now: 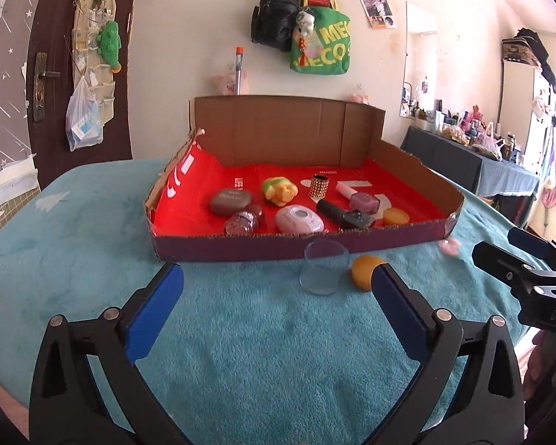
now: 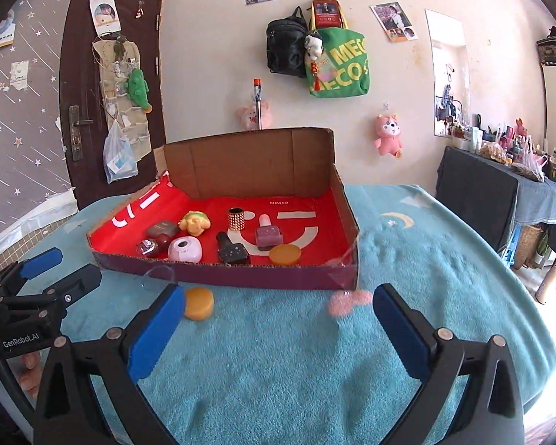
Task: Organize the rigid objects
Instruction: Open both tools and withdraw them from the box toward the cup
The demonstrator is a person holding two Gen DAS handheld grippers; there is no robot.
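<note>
Both the left gripper and right gripper hover with fingers spread, holding nothing. Just in front of the cardboard box, a clear cup, an orange disc and a blurred pink piece lie on the teal blanket.

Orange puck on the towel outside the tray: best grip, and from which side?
Grip the orange puck across its curved rim, probably with the left gripper, already open and nearest. It looks tilted on the towel, so come from the near side; the clear cup crowds its left.
</note>
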